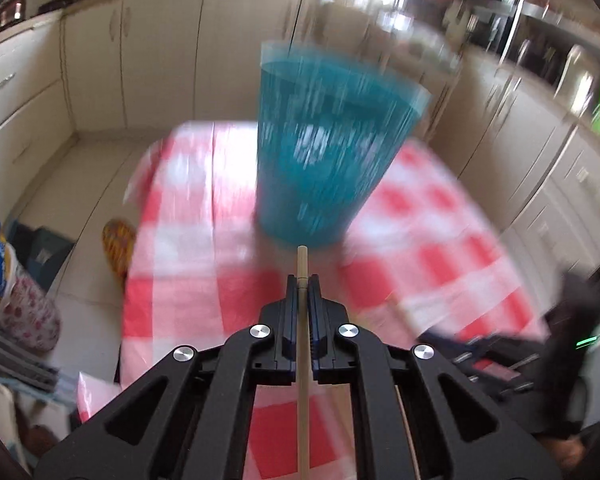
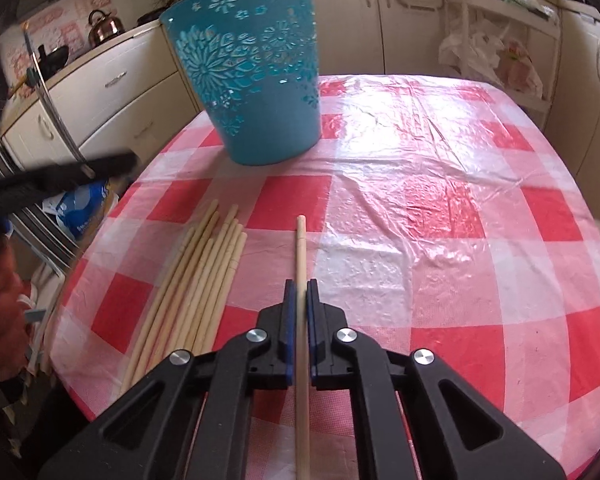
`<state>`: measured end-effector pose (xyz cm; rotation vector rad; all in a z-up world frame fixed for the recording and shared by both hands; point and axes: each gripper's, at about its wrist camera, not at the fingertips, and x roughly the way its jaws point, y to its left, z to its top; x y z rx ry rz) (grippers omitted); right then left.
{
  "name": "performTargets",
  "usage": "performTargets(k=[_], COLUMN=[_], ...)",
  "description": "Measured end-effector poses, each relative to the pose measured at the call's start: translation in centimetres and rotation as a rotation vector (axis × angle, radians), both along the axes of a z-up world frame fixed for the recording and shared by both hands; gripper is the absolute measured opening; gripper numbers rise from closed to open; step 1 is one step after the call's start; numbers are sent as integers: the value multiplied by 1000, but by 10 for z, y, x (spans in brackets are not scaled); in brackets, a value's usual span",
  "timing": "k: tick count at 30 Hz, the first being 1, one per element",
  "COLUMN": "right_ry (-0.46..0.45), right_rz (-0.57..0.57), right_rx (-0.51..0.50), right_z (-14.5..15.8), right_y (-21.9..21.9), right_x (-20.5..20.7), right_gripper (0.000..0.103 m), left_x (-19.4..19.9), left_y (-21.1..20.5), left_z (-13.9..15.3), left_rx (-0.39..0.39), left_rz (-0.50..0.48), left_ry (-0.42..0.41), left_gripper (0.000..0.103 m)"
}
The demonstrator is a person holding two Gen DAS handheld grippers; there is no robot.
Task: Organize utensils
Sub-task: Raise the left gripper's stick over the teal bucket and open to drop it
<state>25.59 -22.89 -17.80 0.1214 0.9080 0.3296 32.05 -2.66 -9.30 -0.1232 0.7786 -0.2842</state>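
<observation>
Left gripper (image 1: 302,280) clenched on a single wooden chopstick (image 1: 302,344), stick runs straight along the finger line, tip poking out past the pads toward 12 o'clock. Blue perforated basket (image 1: 324,148) dead ahead at 12, upright on the red-and-white checked tablecloth (image 1: 204,280), badly motion-blurred; the stick tip ends just short of the basket's base in the left wrist view. Cream kitchen cabinets (image 1: 140,60) behind.

Right gripper (image 2: 301,284) also clamped on one chopstick (image 2: 301,320), tip sticking forward at 12 over the cloth (image 2: 440,208); cannot tell if it touches the cloth. Loose pile of chopsticks (image 2: 196,280) lies flat on the cloth at 10 o'clock from the right fingers, just beside them, fanned toward the basket (image 2: 260,80). Basket sits at 11, well apart from the pile, floral cut-outs visible. Copper kettle (image 2: 105,26) on the counter far back at 10.
</observation>
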Motion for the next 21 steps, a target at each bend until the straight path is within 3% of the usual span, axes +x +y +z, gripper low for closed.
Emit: performTargets(k=[4, 12, 16, 21], right_ry=[12, 14, 18, 18], right_rz=[-19, -37, -44, -47], right_rx=[37, 65, 73, 69], right_z=[-1, -2, -3, -2], right_y=[-3, -5, -6, -4], right_x=[1, 2, 4, 5], right_gripper=[6, 6, 6, 6], left_x=[-5, 44, 86, 127], left_y=[2, -10, -27, -39], left_z=[54, 144, 164, 160], left_rx=[-61, -157, -148, -152], left_rz=[8, 47, 83, 155], left_ry=[-178, -466, -534, -555], left_gripper=[5, 5, 5, 5])
